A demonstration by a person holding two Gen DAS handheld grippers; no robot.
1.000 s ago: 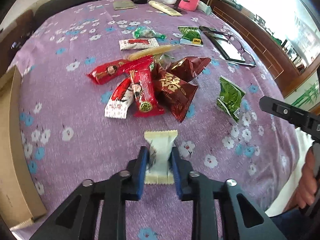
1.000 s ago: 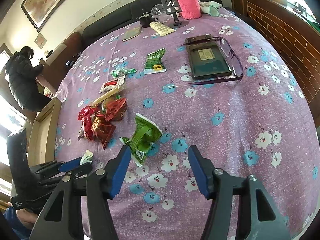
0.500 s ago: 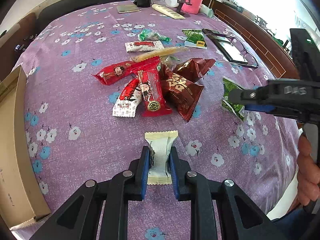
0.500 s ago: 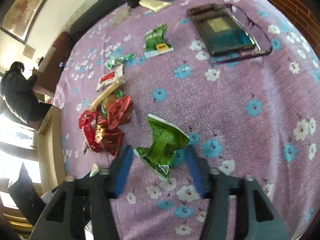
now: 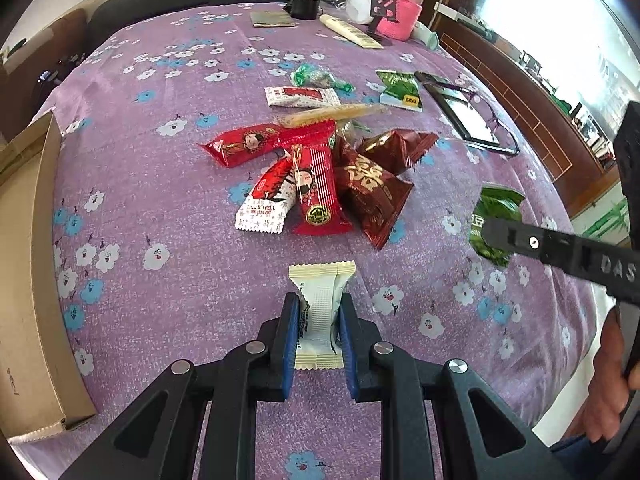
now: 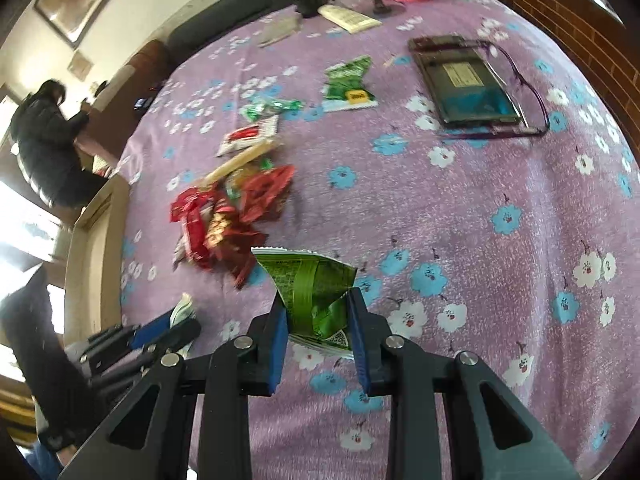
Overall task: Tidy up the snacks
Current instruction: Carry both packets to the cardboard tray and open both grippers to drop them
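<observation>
Your left gripper (image 5: 319, 326) is clamped on the cream-white snack bar (image 5: 320, 312), its blue pads pinching the packet's long sides near the middle, just on your side of the red snack pile (image 5: 316, 176). Your right gripper (image 6: 319, 328) has its pads pressed against the crumpled green packet (image 6: 310, 292), which sits to the right of that pile and close beside it; the wrapper looks squeezed, so I judge the grip is made.

Both packets seem to lie at or just above the purple flowered cloth (image 5: 160, 160) on the bench; I cannot tell whether either has lifted clear.

To do this step well, keep both grips firm but not crushing, since the green wrapper is soft and already folded. Raise each packet straight up before you carry it sideways, so that you don't drag the cloth or nudge the pile. The cardboard box (image 5: 24, 280) lies well to the left of the pile, at the bench edge, and looks a likely destination. Move one hand first, because the two grippers are close together in front of the pile.
</observation>
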